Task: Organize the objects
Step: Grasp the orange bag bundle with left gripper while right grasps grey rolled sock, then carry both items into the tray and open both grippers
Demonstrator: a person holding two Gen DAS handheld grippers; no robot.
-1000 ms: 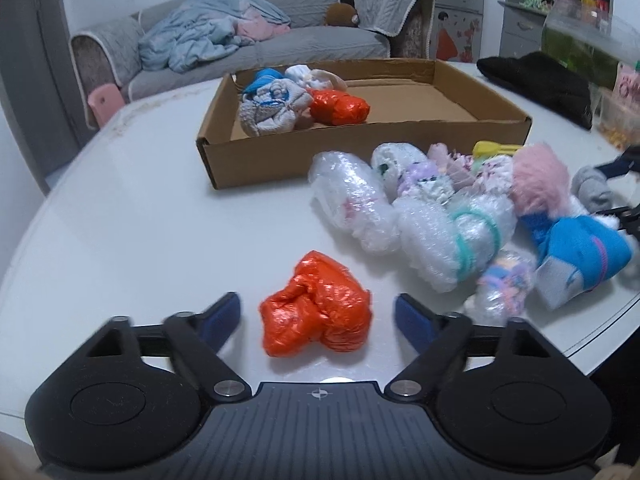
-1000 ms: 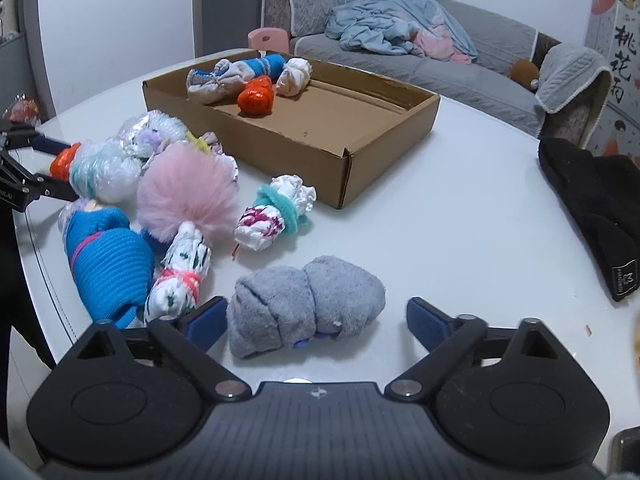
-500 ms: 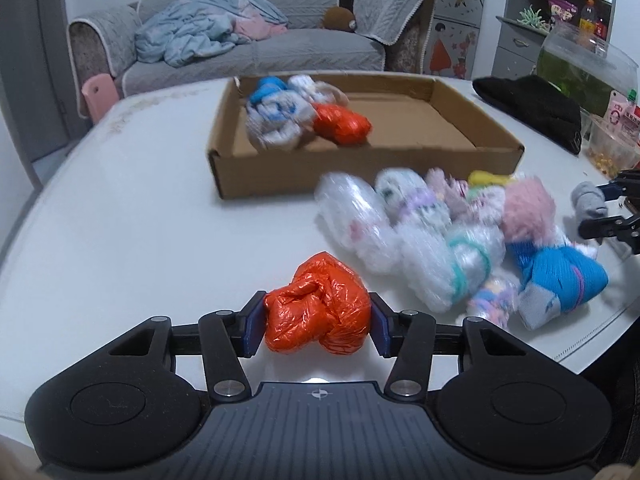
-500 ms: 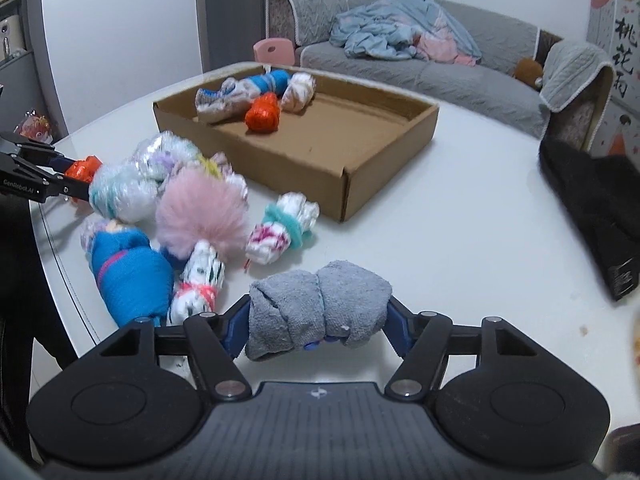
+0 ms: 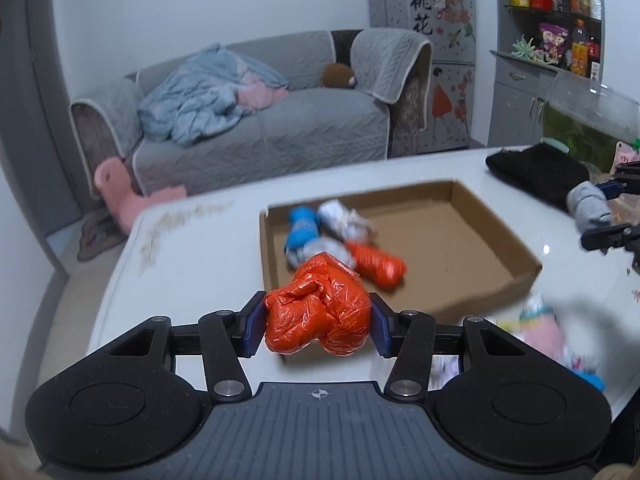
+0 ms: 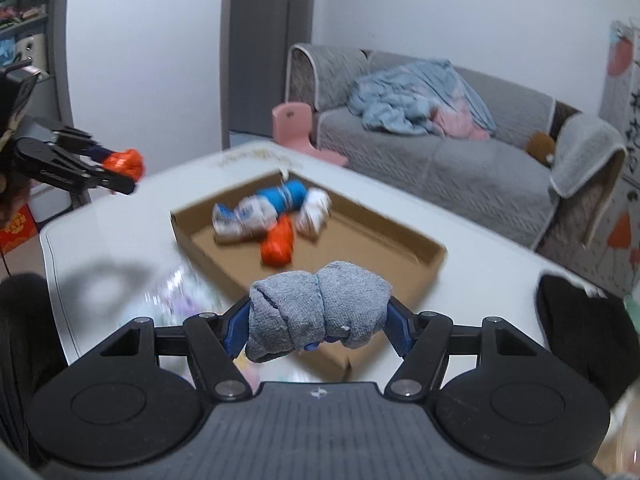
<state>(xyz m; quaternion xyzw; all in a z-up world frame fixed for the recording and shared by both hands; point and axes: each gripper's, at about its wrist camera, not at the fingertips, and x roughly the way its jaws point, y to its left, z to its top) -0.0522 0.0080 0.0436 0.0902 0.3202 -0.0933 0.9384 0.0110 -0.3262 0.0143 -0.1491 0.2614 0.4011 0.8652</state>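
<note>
Left gripper (image 5: 318,324) clamps orange bundle (image 5: 318,316), right gripper (image 6: 316,326) clamps grey roll (image 6: 318,310); cardboard box (image 5: 480,216) ahead

A white-walled living room. A grey sofa (image 5: 260,136) stands against the far wall, with a rumpled pale blue blanket (image 5: 200,100) and pink cloth heaped on its seat. A small pink plastic chair (image 6: 296,128) sits on the floor beside the sofa. To the right, a grey cabinet (image 5: 520,108) carries shelves of bottles and packets. A grey door (image 6: 268,48) stands behind.
</note>
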